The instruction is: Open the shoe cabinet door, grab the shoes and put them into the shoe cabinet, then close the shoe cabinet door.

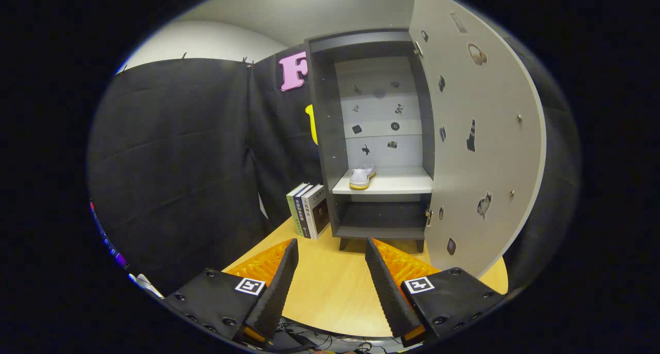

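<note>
Gripper (330,271) gapes wide, holding nothing; the shoe (362,177) on the cabinet (322,137) shelf seems light, soft; grip its collar.

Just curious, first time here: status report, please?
Gripper open, fingers empty over table. Door open, shoe on cabinet shelf. Books beside cabinet, not blocking.

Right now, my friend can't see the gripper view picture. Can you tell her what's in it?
A grey shoe cabinet stands on a wooden table with its door swung open, and one white shoe sits on its shelf. The gripper is open and empty, its fingers apart over the table short of the cabinet. Some books stand beside the cabinet.
</note>
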`<state>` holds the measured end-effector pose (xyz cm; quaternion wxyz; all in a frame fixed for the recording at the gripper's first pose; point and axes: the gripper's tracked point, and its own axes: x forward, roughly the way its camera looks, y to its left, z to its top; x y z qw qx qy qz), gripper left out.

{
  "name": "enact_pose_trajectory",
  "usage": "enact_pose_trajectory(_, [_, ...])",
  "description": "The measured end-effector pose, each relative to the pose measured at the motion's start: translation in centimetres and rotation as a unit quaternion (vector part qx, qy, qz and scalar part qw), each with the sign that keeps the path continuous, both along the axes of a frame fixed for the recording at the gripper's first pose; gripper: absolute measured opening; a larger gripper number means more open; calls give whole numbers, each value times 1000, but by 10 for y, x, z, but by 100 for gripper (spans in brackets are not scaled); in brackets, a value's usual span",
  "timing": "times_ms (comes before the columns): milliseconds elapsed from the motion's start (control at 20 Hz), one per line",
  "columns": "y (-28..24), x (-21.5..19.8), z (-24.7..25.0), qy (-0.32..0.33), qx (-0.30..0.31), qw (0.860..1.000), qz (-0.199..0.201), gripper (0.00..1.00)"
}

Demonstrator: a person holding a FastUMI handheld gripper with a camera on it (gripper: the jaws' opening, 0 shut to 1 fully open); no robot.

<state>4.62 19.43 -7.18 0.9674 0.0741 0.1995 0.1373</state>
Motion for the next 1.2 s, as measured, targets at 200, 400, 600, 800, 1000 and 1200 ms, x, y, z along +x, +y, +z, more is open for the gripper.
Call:
enact_pose_trajectory(200, [-3,38,-55,43,3,999,-12,83])
enact_pose_trajectory(400, [-8,62,-120,100,-15,995,-13,84])
enact_pose_trajectory(600, [-22,82,-189,159,-37,986,-27,84])
enact_pose_trajectory(800, [-46,95,-251,207,-81,974,-38,87])
enact_pose_trajectory(1000, [-58,100,-306,268,-89,958,-45,90])
enact_pose_trajectory(1200, [-71,94,-350,324,-91,940,-49,91])
